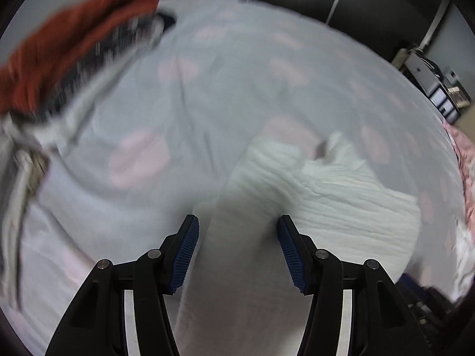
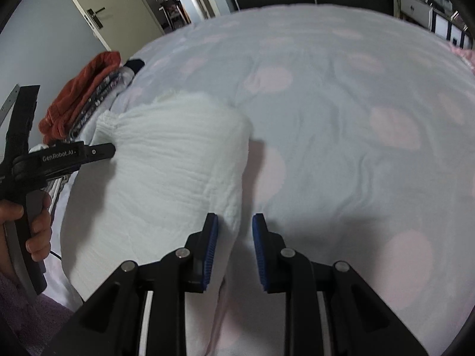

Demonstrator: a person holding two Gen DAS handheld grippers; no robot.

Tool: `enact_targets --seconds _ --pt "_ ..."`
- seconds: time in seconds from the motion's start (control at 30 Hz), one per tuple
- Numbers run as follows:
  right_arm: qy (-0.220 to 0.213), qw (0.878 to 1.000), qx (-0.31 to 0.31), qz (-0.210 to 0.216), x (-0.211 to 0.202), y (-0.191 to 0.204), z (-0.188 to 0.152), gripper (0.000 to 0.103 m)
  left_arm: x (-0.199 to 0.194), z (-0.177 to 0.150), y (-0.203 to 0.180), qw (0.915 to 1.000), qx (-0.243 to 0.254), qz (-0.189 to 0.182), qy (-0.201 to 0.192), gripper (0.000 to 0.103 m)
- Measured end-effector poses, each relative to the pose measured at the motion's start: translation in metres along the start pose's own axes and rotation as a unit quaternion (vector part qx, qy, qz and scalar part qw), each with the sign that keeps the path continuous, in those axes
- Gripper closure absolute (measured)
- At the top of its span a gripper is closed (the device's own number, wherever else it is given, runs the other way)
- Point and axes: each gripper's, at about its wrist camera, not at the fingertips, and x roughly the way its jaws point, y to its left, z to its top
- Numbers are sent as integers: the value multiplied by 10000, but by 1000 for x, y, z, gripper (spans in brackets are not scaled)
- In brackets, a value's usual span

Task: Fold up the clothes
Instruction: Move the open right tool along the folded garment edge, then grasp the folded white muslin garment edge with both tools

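A white crinkled garment [image 2: 166, 163] lies bunched on the bed. In the left wrist view the same white garment [image 1: 341, 201] spreads to the right, and a fold of it runs back between the fingers of my left gripper [image 1: 237, 225], whose jaws stand wide apart. My right gripper [image 2: 234, 225] is open too, with the garment's right edge lying in the gap between its blue pads. From the right wrist view, the left gripper [image 2: 104, 149] is seen side-on at the garment's left edge, held by a hand [image 2: 35, 225].
A stack of folded clothes topped by a rust-red piece [image 2: 80, 95] sits at the bed's left edge, shown blurred as a red pile [image 1: 74, 38]. The pale blue bedcover with pink dots [image 2: 356, 118] stretches right. A door [image 2: 98, 9] and dark wardrobe stand behind.
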Motion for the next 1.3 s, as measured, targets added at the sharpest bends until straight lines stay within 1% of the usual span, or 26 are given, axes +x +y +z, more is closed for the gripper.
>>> enact_targets --seconds 0.03,0.1,0.23,0.4,0.5,0.57,0.6,0.63,0.67,0.77,0.83,0.87,0.97,1.07,1.1,1.2,1.3 --pt "81 9999 42 64 7 -3 -1 79 -1 -1 1 10000 -32 -31 -9 42" --pt "186 9995 161 207 15 -9 -2 79 -4 -2 3 9999 -96 -94 -27 35" --pt "210 9979 400 458 15 -17 -2 79 -10 -5 6 9995 -225 -219 -63 34" --pt "199 9953 671 668 12 -25 -2 78 -16 -9 11 9985 -386 -376 -108 34" --pt "93 9937 829 743 5 -30 -4 72 -23 -12 14 9974 -488 -510 -143 34" --pt "26 9921 940 827 -1 -33 -6 63 -33 -18 21 9952 -570 -791 -114 34" --pt "9 9911 995 888 -4 -34 -7 56 -37 -22 26 9939 -606 -919 -76 32" --pt "-7 9899 1050 949 -6 -35 -8 51 -41 -25 30 9929 -635 -1006 -44 31" --pt "-6 9892 1091 980 -8 -36 -9 48 -44 -28 35 9921 -688 -1046 -23 31" --pt "39 9888 1137 961 -10 -38 -11 47 -47 -35 51 9893 -930 -1118 60 30" --pt "93 9884 1164 970 -10 -39 -13 47 -42 -36 61 9837 -1176 -1341 227 30" --pt "113 9878 1189 997 -9 -40 -13 47 -41 -37 63 9819 -1221 -1419 276 30" --pt "150 9850 1291 1136 -10 -44 -15 47 -40 -39 62 9793 -1223 -1572 368 30" --pt "161 9824 1389 1238 -10 -51 -15 47 -42 -37 52 9787 -969 -1760 412 30" --pt "165 9815 1421 1275 -10 -53 -15 47 -42 -38 49 9794 -871 -1773 418 30" --pt "211 9799 1461 1344 -6 -53 -14 47 -36 -37 42 9833 -627 -1640 489 30" --pt "254 9795 1449 1379 -2 -52 -11 47 -22 -36 43 9852 -605 -1452 679 30"
